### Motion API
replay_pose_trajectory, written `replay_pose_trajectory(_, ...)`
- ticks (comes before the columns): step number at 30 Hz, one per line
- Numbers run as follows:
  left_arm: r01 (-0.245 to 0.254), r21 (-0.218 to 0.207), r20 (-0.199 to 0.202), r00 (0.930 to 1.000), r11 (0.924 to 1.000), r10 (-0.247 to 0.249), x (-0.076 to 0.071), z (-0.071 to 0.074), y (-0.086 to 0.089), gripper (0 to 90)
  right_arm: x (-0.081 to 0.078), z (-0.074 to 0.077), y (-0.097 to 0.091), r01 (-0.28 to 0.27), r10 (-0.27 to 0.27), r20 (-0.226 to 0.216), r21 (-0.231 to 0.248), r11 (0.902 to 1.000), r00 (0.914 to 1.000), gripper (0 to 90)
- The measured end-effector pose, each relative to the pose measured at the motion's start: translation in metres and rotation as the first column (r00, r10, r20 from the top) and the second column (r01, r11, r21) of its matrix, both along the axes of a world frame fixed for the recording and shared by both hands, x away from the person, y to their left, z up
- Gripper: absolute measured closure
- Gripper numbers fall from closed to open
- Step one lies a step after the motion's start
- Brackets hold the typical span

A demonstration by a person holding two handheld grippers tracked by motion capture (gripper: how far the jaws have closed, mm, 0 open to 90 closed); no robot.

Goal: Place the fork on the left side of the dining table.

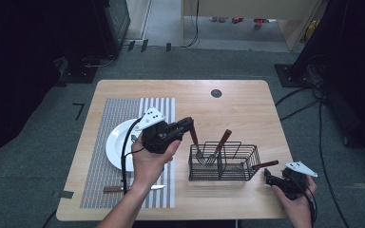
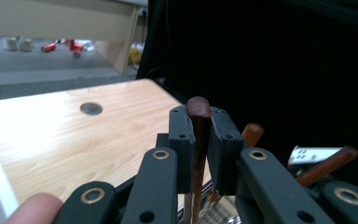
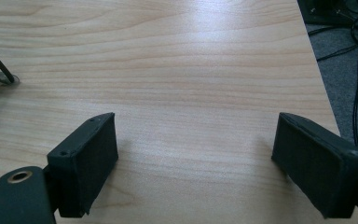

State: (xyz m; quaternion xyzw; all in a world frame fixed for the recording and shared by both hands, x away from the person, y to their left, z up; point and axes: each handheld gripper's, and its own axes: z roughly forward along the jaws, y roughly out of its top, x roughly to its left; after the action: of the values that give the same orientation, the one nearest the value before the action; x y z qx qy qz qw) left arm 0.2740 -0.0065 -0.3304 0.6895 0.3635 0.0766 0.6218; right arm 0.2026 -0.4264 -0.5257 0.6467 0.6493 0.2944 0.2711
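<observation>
Wooden fork handle (image 2: pixel 199 140) clamped by left gripper (image 1: pixel 188 125) above basket (image 1: pixel 223 164).

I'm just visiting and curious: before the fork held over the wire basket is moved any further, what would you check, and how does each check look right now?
1. Left gripper has a firm hold: ok, its jaws are shut on the fork handle.
2. Fork tines clear of the wire basket: not ok, the fork is down inside it.
3. Neighbouring fork out of the way: cannot tell, it leans close beside the held one.
4. Right gripper out of the path: ok, it rests open at the table's right edge.
5. Plate free: ok, nothing lies on its visible part.
</observation>
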Motion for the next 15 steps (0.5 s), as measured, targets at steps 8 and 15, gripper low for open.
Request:
replay_pose_trajectory(8, 0.002, -0.092, 0.022, 0.9998, 0.9957, 0.0, -0.005, 0.015, 0.013, 82.6, 0.0, 0.0, 0.0, -0.001, 0.001, -0.001, -0.001, 1.0, 1.0, 13.5)
replay_pose_trajectory(15, -0.007, -0.141, 0.047, 0.9988, 0.99, 0.014, -0.006, 0.027, 0.027, 82.7, 0.0, 0.0, 0.0, 0.0, 0.0, 0.0, 0.0, 1.0, 1.0, 13.6)
